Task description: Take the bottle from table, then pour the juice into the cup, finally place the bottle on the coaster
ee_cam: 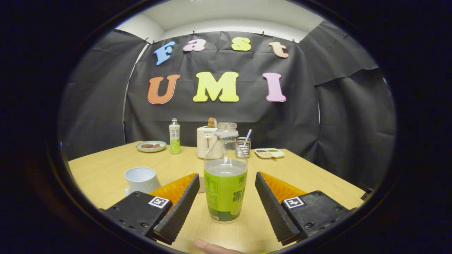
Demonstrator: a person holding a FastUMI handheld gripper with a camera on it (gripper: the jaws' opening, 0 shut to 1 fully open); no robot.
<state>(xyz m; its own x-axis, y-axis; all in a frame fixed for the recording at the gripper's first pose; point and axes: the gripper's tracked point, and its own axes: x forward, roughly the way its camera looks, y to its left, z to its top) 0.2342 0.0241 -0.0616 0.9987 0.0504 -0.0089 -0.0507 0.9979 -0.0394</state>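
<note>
Both fingers of the gripper (226, 197) stand spread, untouching, either side of the upright bottle (225, 187) on the table (310, 173), cup (141, 179) near left.

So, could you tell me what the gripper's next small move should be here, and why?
Probably close the fingers on the bottle. The gripper is open, and the bottle stands upright on the table between its two fingers, with a gap on each side, so neither presses on it yet. The cup waits beyond the left finger, so gripping comes before any pour.
</note>
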